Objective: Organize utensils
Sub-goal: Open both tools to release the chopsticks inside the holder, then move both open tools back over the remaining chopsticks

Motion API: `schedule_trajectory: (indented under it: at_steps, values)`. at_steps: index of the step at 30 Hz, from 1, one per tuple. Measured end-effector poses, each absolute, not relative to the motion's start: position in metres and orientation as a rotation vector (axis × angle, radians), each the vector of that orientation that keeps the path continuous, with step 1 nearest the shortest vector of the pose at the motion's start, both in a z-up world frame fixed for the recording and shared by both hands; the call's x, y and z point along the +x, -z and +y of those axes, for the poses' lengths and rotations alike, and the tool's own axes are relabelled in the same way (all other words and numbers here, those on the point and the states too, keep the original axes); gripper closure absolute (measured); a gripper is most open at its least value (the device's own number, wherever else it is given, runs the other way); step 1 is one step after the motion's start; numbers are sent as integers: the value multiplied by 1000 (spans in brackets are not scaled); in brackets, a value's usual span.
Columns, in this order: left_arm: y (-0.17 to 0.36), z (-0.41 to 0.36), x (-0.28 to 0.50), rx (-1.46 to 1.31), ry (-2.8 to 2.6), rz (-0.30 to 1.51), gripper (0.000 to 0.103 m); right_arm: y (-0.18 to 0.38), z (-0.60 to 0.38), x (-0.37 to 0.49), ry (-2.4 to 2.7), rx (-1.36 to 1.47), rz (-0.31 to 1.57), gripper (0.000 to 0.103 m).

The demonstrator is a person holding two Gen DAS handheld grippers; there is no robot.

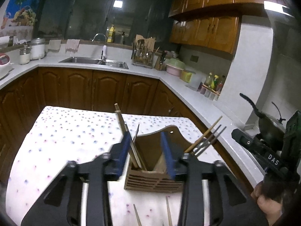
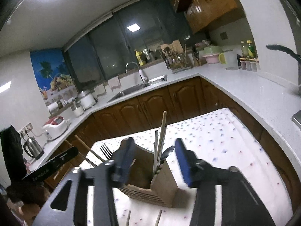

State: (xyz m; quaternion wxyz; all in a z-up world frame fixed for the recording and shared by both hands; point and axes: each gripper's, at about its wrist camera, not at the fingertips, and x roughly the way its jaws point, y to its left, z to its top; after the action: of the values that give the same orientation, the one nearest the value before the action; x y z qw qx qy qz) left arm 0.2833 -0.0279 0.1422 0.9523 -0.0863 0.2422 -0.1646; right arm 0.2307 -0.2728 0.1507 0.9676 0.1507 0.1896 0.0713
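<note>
Both the left claw [image 1: 145,150] and right claw [image 2: 153,160] hang released, empty, above the wooden holder [image 1: 153,179], where utensils stand upright; two chopsticks [image 1: 168,212] lie just before it.

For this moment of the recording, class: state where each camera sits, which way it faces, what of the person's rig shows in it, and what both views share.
Left wrist: on the left gripper, looking along its open blue fingers at the wooden utensil holder on the dotted tablecloth; the right gripper's body and the hand show at right.
Right wrist: on the right gripper, facing the same holder from its other side; a black rig part shows at left.
Shared: holder, tablecloth, sink, window.
</note>
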Motion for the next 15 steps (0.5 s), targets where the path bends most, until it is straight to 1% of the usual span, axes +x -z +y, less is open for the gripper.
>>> schedule_trajectory:
  at_steps: [1,2,3,4,5,6,11,14,15]
  values:
    - [-143,-25,278,-182,329,485,50,-152,-274,228,-144,307,379,50]
    - [-143,-22,271,-187,315,479,44,-152,-275,224,-146,311,376,44]
    - [-143,-19,264,-194,294,473,35,-153,-277,219,-146,317,373,34]
    - [-141,-15,257,-203,279,465,32,-153,-278,214,-145,324,367,29]
    - [-139,-11,250,-210,268,463,30,-152,-279,208,-145,330,359,20]
    - [-136,-7,243,-217,255,466,28,-150,-280,201,-140,334,350,17]
    - [-114,8,216,-246,201,512,27,-136,-282,178,-143,362,373,12]
    - [-96,12,199,-238,172,542,26,-118,-279,160,-143,368,409,6]
    - [-91,12,195,-235,167,554,25,-109,-276,152,-140,354,424,6]
